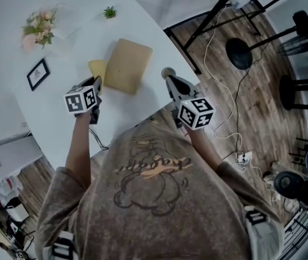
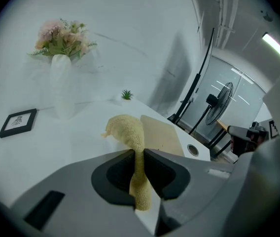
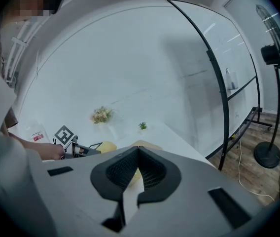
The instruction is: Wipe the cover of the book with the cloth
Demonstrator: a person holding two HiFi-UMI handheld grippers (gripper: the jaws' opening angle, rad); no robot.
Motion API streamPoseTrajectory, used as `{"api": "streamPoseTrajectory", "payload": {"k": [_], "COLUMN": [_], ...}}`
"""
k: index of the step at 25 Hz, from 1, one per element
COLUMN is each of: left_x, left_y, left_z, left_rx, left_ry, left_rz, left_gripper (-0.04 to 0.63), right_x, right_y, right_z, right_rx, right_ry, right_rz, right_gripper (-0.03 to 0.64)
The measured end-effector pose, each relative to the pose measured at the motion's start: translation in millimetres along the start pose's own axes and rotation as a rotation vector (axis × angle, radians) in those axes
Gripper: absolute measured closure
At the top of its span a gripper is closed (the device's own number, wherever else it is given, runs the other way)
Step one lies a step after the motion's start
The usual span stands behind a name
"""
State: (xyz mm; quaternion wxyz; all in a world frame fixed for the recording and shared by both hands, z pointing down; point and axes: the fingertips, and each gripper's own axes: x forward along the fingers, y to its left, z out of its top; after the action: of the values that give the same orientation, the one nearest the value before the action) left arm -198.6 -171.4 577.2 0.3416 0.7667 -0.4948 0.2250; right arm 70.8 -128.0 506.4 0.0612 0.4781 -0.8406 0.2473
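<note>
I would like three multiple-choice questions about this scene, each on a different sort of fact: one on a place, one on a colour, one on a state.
1. Where is the book?
A. Flat on the table, beside the cloth
B. On top of the cloth, covering it
C. Held in the air above the table

2. What colour is the cloth?
A. Dark blue
B. Pale yellow
C. Black

3. How do the jaws of the left gripper stand?
A. Wide apart, with nothing between them
B. Shut on the cloth
C. Shut on the book

Answers:
1 A: the head view shows the book lying flat on the white top, next to the cloth.
2 B: both the head view and the left gripper view show it as pale yellow.
3 B: in the left gripper view a strip of the cloth is pinched between the closed jaws.
</note>
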Motion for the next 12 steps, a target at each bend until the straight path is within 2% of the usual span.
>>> {"api": "streamPoseTrajectory", "payload": {"k": [6, 12], "left_x": [21.8, 43.6], "left_y": [-22.7, -34.6], "left_z": [-8.3, -4.0], "left_rx": [-0.005, -0.071], "left_ry": [0.073, 0.128], "left_rz": [-0.038, -0.059], "left_gripper": [0.548, 0.547], "right_x": [-4.4, -8.9], "right_y": [-4.4, -9.9], "right_z": [2.2, 3.2], "right_rx": [0.004, 0.023], "right_ry": [-0.007, -0.012], "right_rz": [-0.011, -0.023], "right_gripper": [0.615, 0.615]}}
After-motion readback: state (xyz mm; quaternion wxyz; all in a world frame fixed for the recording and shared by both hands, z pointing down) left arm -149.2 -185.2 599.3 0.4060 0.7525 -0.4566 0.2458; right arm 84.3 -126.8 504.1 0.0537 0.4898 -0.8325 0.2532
